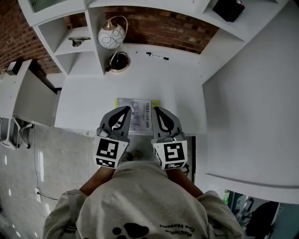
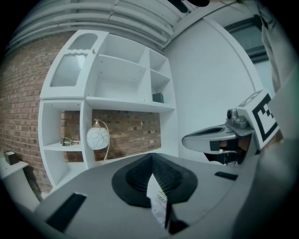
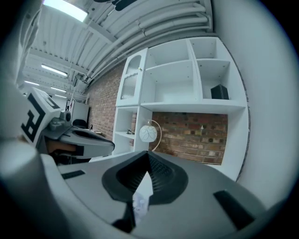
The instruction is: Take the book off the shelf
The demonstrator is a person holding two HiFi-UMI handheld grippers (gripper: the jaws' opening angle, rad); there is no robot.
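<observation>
Book: thin white-and-yellow book (image 1: 134, 114) lies flat on white bench (image 1: 88, 98), clear of white shelf unit (image 1: 74, 46).
Tools: left tool (image 1: 125, 110) and right tool (image 1: 156, 110) clenched, apparently empty, over book's near edge.
Left: likely nothing.

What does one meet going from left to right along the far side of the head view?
On the left shelf a small metal object → round white lamp → dark pens on the desk → dark box on the upper right shelf.
</observation>
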